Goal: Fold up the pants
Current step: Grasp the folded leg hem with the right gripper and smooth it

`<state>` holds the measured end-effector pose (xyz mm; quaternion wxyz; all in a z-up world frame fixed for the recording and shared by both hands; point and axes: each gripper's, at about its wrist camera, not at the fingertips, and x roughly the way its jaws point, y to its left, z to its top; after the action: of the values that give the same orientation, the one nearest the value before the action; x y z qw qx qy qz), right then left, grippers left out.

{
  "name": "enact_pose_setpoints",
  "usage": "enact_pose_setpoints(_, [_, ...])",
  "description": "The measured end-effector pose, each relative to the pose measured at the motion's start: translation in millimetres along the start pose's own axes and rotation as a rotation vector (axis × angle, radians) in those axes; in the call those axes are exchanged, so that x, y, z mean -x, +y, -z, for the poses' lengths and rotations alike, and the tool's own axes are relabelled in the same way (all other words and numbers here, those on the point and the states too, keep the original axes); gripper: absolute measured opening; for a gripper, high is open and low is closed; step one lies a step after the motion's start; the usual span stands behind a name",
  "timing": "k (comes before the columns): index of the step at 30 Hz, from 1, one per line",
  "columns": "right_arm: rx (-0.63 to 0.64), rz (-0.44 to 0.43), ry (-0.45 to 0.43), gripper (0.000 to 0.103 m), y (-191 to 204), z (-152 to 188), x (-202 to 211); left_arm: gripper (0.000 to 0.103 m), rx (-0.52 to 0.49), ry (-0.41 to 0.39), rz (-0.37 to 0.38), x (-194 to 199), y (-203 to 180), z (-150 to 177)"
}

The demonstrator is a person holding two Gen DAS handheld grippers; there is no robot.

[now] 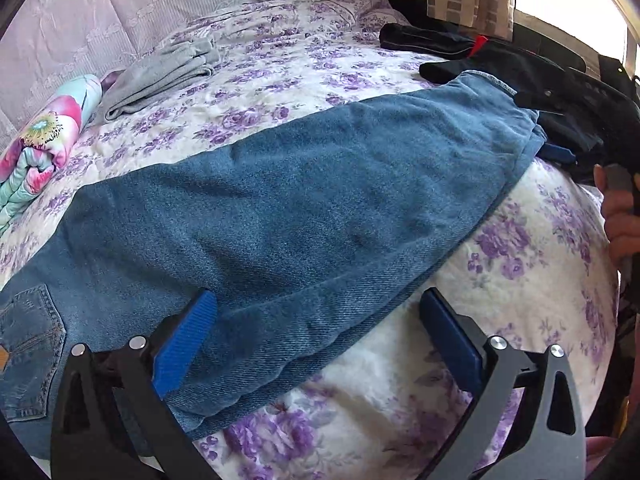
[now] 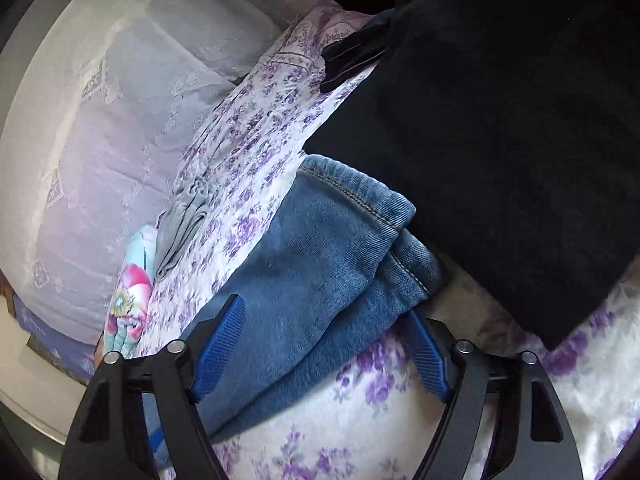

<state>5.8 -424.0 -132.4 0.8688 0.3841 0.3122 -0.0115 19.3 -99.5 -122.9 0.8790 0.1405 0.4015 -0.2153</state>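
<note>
Jeans [image 1: 280, 208] lying flat across floral bedspread [image 1: 520, 280], hem end touching black garment [image 2: 500, 140]. Left gripper [image 1: 316, 320] and right gripper [image 2: 328, 344] both gaping wide over denim, clamping nothing.

You are in a home bedroom: a bed with a white sheet printed with purple flowers [image 1: 304, 80], a pale lilac quilted lace headboard [image 1: 100, 12], and folded clothes on the bed.

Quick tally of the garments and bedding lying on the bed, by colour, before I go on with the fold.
Blue: 1, the jeans
Grey: 1, the folded garment
Black: at least 1, the dark clothes; pieces cannot be separated
Multicoloured: 1, the rolled floral quilt
Total: at least 4
</note>
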Motion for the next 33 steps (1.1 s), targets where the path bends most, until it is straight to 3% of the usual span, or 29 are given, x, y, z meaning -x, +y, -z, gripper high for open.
enact_pose_setpoints(6, [-0.018,0.012,-0.004,0.06,0,-5,-12,0.099,0.002,-0.029,-0.004,8,-4,-3])
enact_pose_setpoints(11, [-0.048,0.0,0.015,0.062,-1,-6,-12,0.099,0.087,-0.113,0.125,26,-19,-20])
enact_pose_setpoints(14, [-0.105,-0.035,0.031,0.062,-6,1,0,0.099,0.085,-0.067,0.176,12,-39,-22])
enact_pose_setpoints(18, [-0.197,-0.077,0.053,0.062,-12,12,9,0.099,0.008,-0.041,0.095,1,-61,-18])
enact_pose_setpoints(21, [-0.213,-0.082,0.041,0.068,-11,11,5,0.099,0.023,-0.044,0.112,1,-57,-18])
enact_pose_setpoints(26, [-0.184,-0.057,0.007,0.066,-4,-2,-12,0.099,0.032,-0.058,0.127,2,-54,-16])
enact_pose_setpoints(27, [-0.171,-0.052,0.004,0.065,-3,-3,-14,0.099,0.036,-0.061,0.135,2,-52,-16])
enact_pose_setpoints(28, [-0.158,-0.037,0.003,0.055,-2,-4,-16,0.099,0.043,-0.061,0.144,2,-51,-16])
enact_pose_setpoints(29, [-0.146,-0.012,0.002,0.038,-4,-4,-19,0.099,0.047,-0.059,0.149,1,-51,-16])
enact_pose_setpoints(31, [-0.14,-0.028,0.018,0.024,-9,-5,-23,0.099,0.042,-0.053,0.143,0,-52,-16])
enact_pose_setpoints(33, [-0.094,-0.025,0.022,0.02,-6,-5,-21,0.099,0.032,-0.054,0.134,0,-54,-16])
